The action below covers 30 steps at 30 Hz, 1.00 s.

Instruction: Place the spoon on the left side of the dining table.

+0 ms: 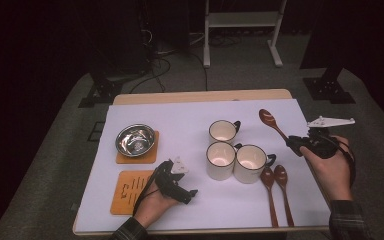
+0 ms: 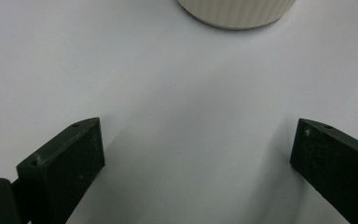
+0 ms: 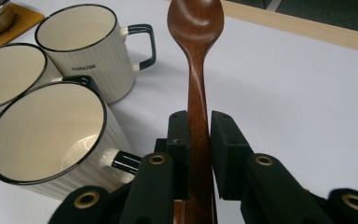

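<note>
My right gripper is shut on the handle of a brown wooden spoon, held off the white table cover to the right of three cream mugs with dark rims. The spoon's bowl points up and away from the jaws. Two more wooden spoons lie side by side in front of the mugs. My left gripper rests low on the cover at the front left, jaws wide open with nothing between them; a ribbed cream mug base stands just ahead of it.
A steel bowl sits on an orange wooden coaster at the left. A second orange coaster lies in front of it, beside my left hand. The table's wooden far edge and a white stand lie beyond.
</note>
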Each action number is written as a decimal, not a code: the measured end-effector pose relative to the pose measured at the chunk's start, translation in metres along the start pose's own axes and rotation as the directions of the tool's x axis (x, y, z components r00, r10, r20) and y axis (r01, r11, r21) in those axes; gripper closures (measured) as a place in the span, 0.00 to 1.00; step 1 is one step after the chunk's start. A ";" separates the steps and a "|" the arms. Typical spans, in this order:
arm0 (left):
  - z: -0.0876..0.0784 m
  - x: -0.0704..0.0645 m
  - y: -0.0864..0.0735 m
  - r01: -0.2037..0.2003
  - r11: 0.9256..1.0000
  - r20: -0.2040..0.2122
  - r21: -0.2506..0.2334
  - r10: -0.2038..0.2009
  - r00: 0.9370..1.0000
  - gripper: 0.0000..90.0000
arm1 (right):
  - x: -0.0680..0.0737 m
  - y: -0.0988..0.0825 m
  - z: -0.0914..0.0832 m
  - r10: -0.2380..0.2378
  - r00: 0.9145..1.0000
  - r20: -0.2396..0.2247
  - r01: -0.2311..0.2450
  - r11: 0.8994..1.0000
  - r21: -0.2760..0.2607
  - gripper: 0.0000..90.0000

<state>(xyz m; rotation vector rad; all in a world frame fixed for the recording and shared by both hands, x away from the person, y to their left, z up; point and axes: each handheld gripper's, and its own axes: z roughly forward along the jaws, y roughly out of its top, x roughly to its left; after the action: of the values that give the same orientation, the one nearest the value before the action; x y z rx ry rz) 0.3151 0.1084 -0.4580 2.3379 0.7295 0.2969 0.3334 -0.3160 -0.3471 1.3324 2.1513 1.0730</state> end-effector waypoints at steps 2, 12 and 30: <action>0.000 0.000 0.000 0.001 1.000 0.000 0.000 -0.001 1.000 0.02 | 0.001 0.002 0.001 -0.005 1.000 -0.002 0.005 1.000 -0.002 0.86; 0.000 0.000 0.000 0.002 1.000 0.001 -0.001 -0.002 1.000 0.02 | 0.006 0.009 0.005 -0.015 1.000 -0.014 0.015 1.000 -0.003 0.86; 0.000 0.000 0.000 0.003 1.000 0.000 -0.002 -0.003 1.000 0.02 | 0.012 0.019 0.013 -0.033 0.999 -0.036 0.032 0.999 -0.010 0.86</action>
<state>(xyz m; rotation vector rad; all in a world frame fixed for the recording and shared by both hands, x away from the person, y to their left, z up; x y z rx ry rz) 0.3150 0.1083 -0.4581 2.3345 0.7318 0.2966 0.3475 -0.2956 -0.3398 1.2784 2.1838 1.1018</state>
